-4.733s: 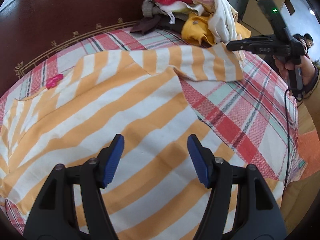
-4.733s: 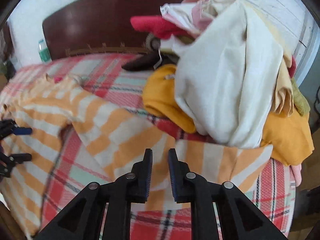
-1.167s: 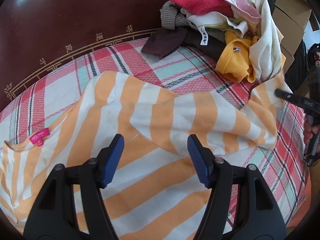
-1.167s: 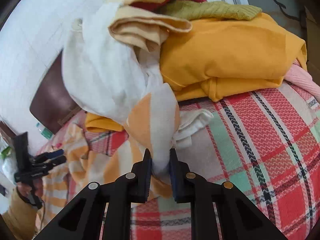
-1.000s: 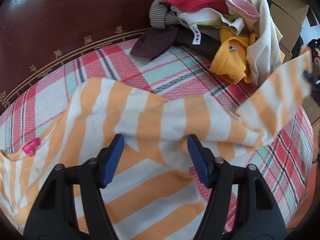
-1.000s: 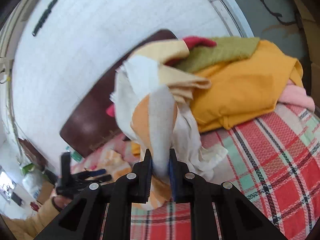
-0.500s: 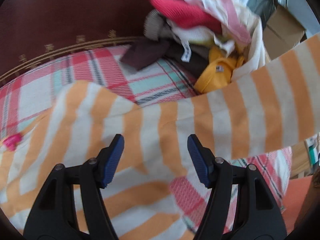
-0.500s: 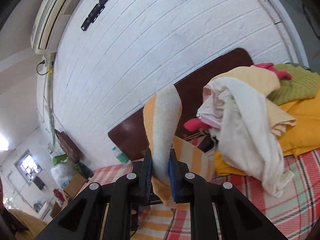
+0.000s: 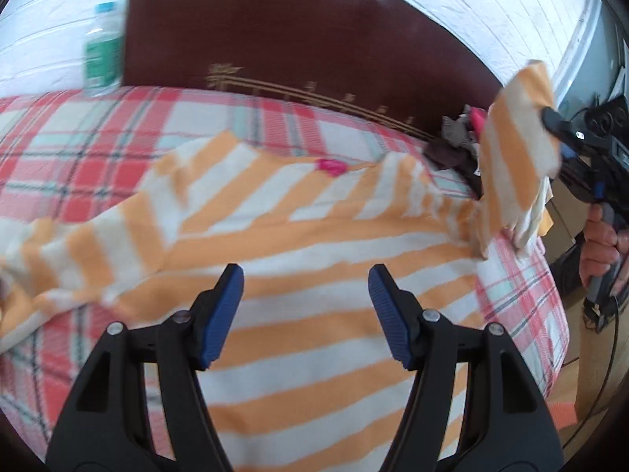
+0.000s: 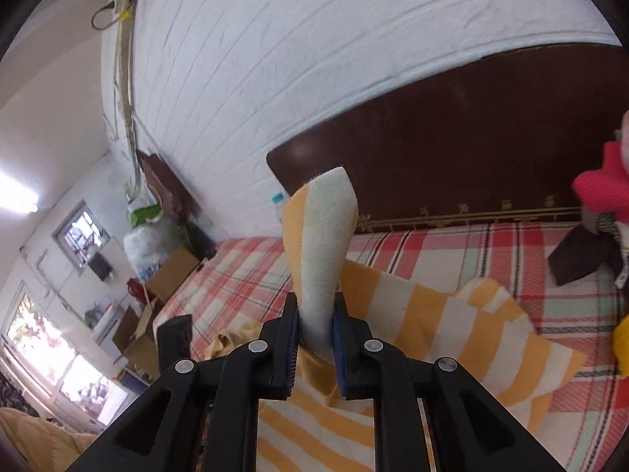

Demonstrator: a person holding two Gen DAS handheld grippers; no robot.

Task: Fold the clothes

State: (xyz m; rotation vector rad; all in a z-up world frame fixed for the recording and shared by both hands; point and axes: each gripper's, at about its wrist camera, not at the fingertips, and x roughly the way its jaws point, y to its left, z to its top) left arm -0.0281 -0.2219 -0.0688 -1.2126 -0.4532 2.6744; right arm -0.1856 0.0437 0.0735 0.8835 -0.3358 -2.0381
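Orange-striped shirt (image 9: 314, 267) is lying spread on the plaid bed (image 9: 78, 149), mid-frame. Its sleeve (image 10: 320, 251), down on the bed a second ago, is now being held high at right, pinched by the right gripper (image 10: 314, 338), so a sleeve fold is probably underway. The left gripper (image 9: 306, 310) is hovering with jaws apart, gripping nothing.

The shirt (image 9: 322, 275) has orange and white stripes and a small pink label (image 9: 331, 166) at its collar. Under the shirt, the bed cover (image 9: 78, 145) is red, white and pale green plaid. Behind the shirt, the headboard (image 9: 298, 35) is dark brown with gold trim.
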